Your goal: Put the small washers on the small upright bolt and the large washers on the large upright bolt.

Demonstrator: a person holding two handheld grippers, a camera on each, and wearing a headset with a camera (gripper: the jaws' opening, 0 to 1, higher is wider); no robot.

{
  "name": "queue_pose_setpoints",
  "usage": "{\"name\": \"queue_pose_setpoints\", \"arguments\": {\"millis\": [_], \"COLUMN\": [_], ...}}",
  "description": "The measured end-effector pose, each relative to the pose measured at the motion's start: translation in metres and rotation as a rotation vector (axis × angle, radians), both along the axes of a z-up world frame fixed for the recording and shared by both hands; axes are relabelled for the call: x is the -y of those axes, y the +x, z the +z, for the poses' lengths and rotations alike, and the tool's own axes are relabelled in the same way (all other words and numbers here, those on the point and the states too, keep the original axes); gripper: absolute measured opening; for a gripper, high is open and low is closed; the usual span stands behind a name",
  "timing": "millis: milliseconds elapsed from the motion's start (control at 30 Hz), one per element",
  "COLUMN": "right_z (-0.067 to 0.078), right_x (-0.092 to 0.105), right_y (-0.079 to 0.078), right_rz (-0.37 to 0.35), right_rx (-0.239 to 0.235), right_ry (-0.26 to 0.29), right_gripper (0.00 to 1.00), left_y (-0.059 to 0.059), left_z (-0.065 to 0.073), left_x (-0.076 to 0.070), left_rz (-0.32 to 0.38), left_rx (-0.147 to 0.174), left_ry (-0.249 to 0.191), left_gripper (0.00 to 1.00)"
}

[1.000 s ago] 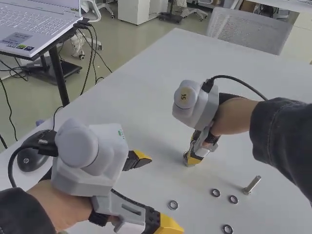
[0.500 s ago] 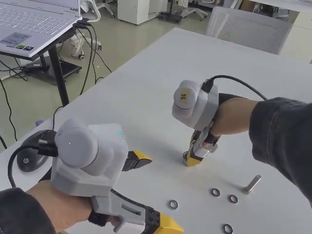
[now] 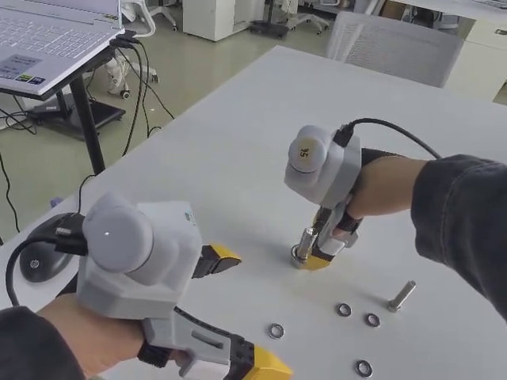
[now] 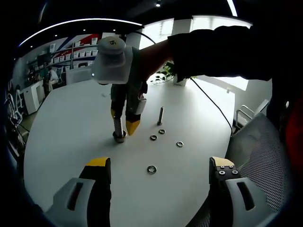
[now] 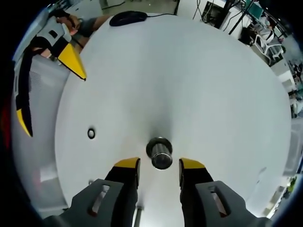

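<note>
A large bolt (image 3: 304,245) stands upright on its head on the white table (image 3: 238,158). My right gripper (image 3: 320,255) is open, its yellow-tipped jaws on either side of the bolt (image 5: 160,153) with a small gap each side. A small bolt (image 3: 402,295) lies on its side to the right. Several washers lie loose: one (image 3: 276,330) nearest my left gripper, two (image 3: 344,309) (image 3: 372,320) beside the small bolt, one (image 3: 364,368) at the front. My left gripper (image 3: 247,310) hovers open and empty at the lower left, with a washer (image 4: 152,169) between and ahead of its jaws.
A laptop (image 3: 43,36) sits on a stand at the far left, beyond the table edge. A black mouse (image 3: 38,258) with a cable lies at the table's left corner. A grey mesh chair back (image 3: 396,47) stands behind the table.
My right gripper has drawn back slightly to the right, so the large bolt's shaft now shows standing beside its jaws. The left gripper holds still; the head camera shifted a little.
</note>
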State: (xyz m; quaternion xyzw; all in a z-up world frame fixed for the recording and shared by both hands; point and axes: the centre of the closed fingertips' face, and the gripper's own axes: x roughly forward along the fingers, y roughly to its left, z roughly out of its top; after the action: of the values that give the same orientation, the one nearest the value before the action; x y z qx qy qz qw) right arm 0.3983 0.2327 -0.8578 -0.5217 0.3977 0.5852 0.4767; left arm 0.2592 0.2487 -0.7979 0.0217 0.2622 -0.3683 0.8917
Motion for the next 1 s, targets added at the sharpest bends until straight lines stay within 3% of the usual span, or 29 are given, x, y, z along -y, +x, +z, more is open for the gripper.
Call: {"name": "queue_pose_setpoints", "arguments": {"millis": [433, 1000], "right_z": [0.014, 0.026], "right_x": [0.022, 0.046], "right_y": [0.007, -0.01], "right_rz": [-0.047, -0.084], "right_rx": [0.013, 0.013], "right_ry": [0.02, 0.044], "right_gripper": [0.34, 0.34], "left_y": [0.002, 0.003], "left_z": [0.001, 0.005], "left_x": [0.004, 0.007], "left_rz": [-0.012, -0.03], "left_rx": [-0.001, -0.004], "left_ry": [0.006, 0.01], "left_gripper": [0.85, 0.85]}}
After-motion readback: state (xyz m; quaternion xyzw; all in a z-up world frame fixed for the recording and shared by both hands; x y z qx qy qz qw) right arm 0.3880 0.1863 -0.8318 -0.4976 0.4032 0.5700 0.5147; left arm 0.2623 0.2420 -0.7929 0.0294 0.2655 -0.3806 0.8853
